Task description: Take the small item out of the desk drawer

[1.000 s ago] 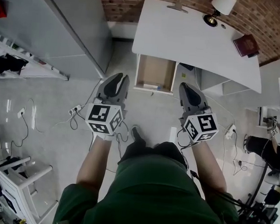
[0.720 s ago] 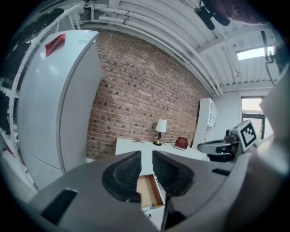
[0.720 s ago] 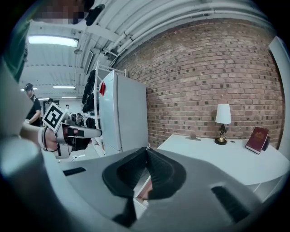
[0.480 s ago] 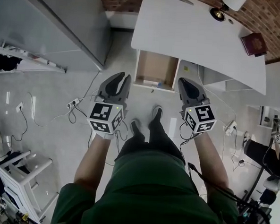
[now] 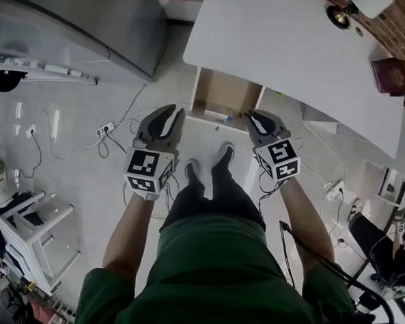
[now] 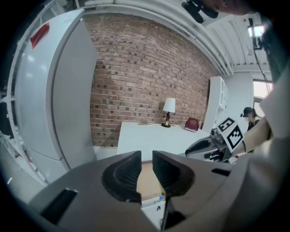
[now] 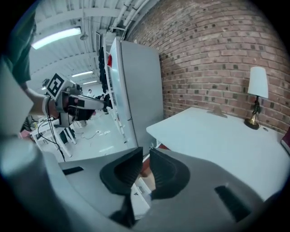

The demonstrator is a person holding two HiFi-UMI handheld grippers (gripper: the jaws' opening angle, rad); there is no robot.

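I judge this to be the approach step: nothing is taken yet. My left claw (image 5: 170, 112) and my right claw (image 5: 256, 119) both hang in the air in front of the white flat-topped desk (image 5: 284, 53). Each has its jaws only a narrow slit apart and grips nothing. Between them the pale wooden drawer with a white front (image 5: 224, 91) stands pulled out. The small white item with a blue end (image 5: 218, 116) lies inside, close against the front panel and towards the right.

Next, I think, one claw must spread wider, tip down over the front panel and come onto the item from above. The right claw looks nearer to it.

The drawer is open to the top, so there is room to go straight down. The front panel is right beside the item, and the desk's edge overhangs the drawer's back part, so a flat reach looks poor. The tall grey metal cabinet (image 5: 81, 20) on my left is well apart. Loose cables (image 5: 115, 128) lie on the floor there.
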